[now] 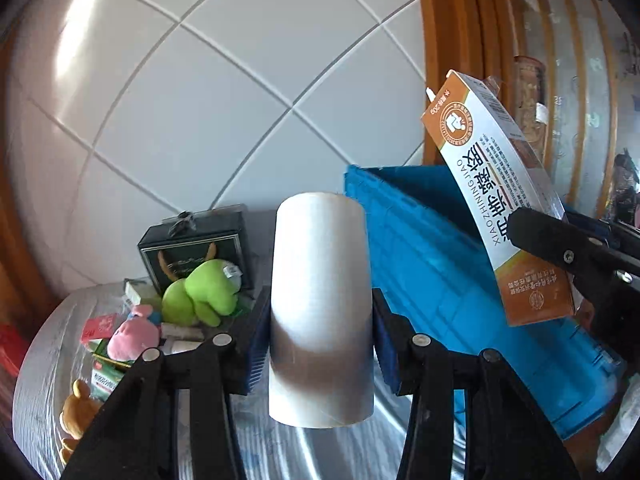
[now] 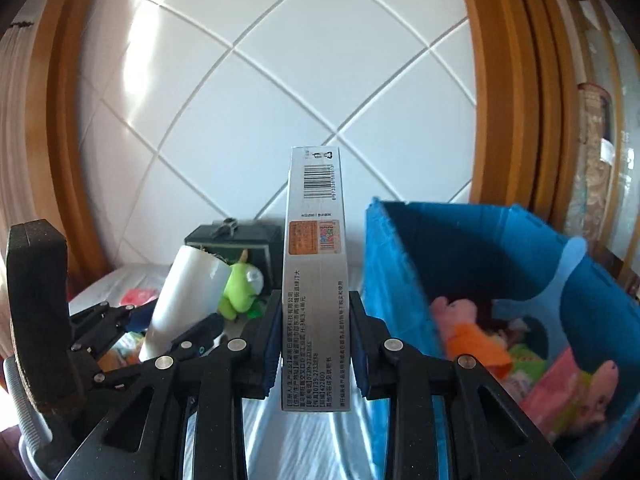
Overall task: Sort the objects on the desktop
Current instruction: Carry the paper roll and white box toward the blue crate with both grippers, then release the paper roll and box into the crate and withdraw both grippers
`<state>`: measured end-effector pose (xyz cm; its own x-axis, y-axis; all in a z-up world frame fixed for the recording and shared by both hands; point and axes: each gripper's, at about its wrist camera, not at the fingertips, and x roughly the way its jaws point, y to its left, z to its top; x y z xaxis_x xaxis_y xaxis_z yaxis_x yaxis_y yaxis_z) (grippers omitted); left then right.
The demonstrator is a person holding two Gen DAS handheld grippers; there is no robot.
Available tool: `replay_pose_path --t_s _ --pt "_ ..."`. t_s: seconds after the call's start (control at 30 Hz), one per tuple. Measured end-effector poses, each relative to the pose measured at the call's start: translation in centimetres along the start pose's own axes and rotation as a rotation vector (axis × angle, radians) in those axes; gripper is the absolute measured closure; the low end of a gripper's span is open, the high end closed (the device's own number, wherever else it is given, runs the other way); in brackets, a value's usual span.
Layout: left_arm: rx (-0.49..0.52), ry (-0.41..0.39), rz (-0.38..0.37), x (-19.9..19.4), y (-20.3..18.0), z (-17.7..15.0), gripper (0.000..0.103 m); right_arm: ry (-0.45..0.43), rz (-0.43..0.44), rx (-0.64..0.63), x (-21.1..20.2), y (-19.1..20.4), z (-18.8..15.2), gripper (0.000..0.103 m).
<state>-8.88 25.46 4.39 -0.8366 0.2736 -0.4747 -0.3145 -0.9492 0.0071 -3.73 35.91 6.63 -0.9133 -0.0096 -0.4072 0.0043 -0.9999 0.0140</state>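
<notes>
Silver-covered table (image 1: pixel 48 360) w/ blue bin (image 1: pixel 440 280), black box (image 1: pixel 192 248), plush toys, small packets.

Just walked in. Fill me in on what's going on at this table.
A person is sorting clutter with a gripper in each hand. The left gripper is clamped on a white roll; the right gripper is clamped on a long, narrow carton. Both are held above the table beside a blue bin that already has soft toys in it. A green plush toy and other small items wait on the table.

Blue bin (image 2: pixel 400 264) open above (toys inside).
</notes>
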Motion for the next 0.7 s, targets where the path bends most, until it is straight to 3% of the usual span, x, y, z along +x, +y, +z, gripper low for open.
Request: replay_pose_path --t_s 0.13,0.3,0.4,0.5,0.7 --pt "0.012 0.033 -0.147 0.3 -5.0 3.0 0.058 -0.026 -0.108 0.011 -2.6 -5.6 1.3 0.074" --pt "0.089 0.096 -0.267 1.5 -12.0 6.2 0.058 0.048 -0.220 0.028 -2.8 -13.0 1.2 0.074" --pt "0.142 0.168 -0.304 3.2 -16.4 7.4 0.058 0.123 -0.254 0.037 -1.8 -16.6 0.0 0.074" --pt "0.180 0.288 -0.316 5.8 -20.7 7.1 0.058 0.193 -0.272 0.053 -0.8 -19.8 -1.6 0.074" --pt "0.191 0.503 -0.309 11.4 -25.5 4.8 0.058 0.315 -0.295 0.068 1.2 -25.0 -4.2 0.074"
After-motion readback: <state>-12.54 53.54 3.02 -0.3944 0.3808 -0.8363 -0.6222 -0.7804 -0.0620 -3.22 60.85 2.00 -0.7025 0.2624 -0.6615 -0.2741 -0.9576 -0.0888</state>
